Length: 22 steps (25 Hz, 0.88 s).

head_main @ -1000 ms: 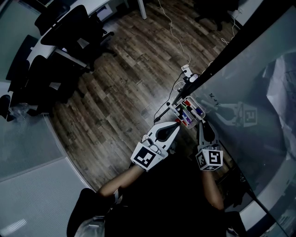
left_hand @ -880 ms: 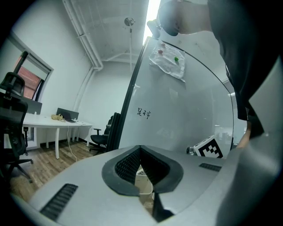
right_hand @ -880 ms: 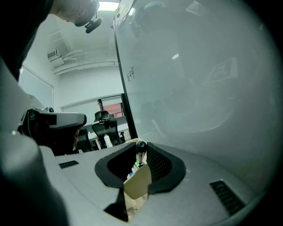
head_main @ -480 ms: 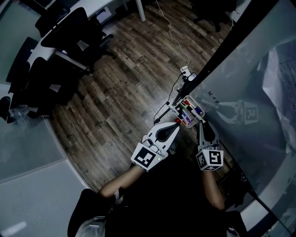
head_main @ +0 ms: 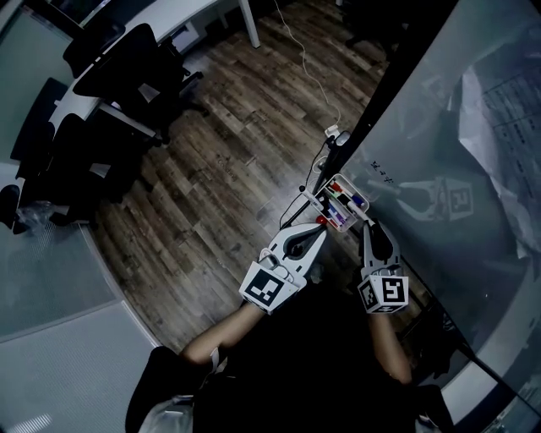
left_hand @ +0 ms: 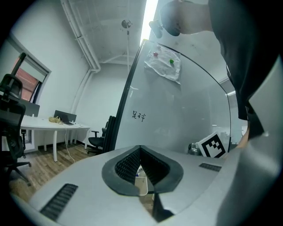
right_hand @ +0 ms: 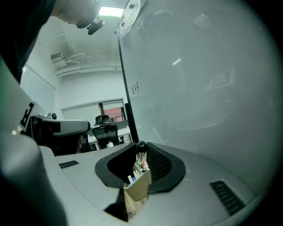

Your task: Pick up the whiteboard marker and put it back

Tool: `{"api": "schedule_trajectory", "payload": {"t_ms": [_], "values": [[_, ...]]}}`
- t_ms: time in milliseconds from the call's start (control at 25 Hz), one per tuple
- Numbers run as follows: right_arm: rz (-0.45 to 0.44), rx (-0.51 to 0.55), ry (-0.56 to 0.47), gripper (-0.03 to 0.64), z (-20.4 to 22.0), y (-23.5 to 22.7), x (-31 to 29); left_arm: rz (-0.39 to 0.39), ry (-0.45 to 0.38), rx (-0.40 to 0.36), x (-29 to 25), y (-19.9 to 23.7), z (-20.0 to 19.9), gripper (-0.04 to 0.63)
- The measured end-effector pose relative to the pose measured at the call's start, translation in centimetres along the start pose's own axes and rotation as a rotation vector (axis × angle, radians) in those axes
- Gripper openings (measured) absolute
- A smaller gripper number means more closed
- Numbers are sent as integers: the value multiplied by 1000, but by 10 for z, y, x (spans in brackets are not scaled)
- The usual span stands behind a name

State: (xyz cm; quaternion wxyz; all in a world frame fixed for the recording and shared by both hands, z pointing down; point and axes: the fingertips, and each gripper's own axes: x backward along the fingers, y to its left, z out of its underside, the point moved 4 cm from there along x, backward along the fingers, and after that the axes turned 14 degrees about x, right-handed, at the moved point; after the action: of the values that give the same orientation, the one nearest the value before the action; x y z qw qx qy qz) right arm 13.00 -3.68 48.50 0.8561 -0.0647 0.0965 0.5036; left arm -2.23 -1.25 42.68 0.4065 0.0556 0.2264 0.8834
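Right gripper [head_main: 369,227]: fingers pinch the whiteboard marker [right_hand: 140,147] upright over the tray [right_hand: 138,187], likely aligned for reinsertion. Left gripper [head_main: 322,227]: fingers pressed together, empty, just left of the tray.

Right: whiteboard [head_main: 439,127] blocks all passage.
Ahead: tray [head_main: 314,196] on the board, packed with markers [head_main: 342,207].
Left: bare floor [head_main: 228,169], open approach.
Board's foot: cables [head_main: 304,63] trail across.
Far left: chairs [head_main: 127,68] and desk [head_main: 169,13], well apart.

Dark wood-plank floor [head_main: 245,127] noted throughout. White desk [head_main: 169,17] and black office chairs [head_main: 127,63] are set along the far side. Frosted glass wall [head_main: 473,110] is seen at right. Ceiling strip light [left_hand: 151,11] is lit; walls [left_hand: 48,101] are painted white.
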Motion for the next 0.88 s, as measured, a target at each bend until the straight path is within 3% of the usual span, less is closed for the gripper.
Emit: {"api": "schedule_trajectory", "payload": {"t_ms": [880], "values": [[22,20,-83,83,-18,3,40,-1,-33,-25,16,-26,2,8]]}}
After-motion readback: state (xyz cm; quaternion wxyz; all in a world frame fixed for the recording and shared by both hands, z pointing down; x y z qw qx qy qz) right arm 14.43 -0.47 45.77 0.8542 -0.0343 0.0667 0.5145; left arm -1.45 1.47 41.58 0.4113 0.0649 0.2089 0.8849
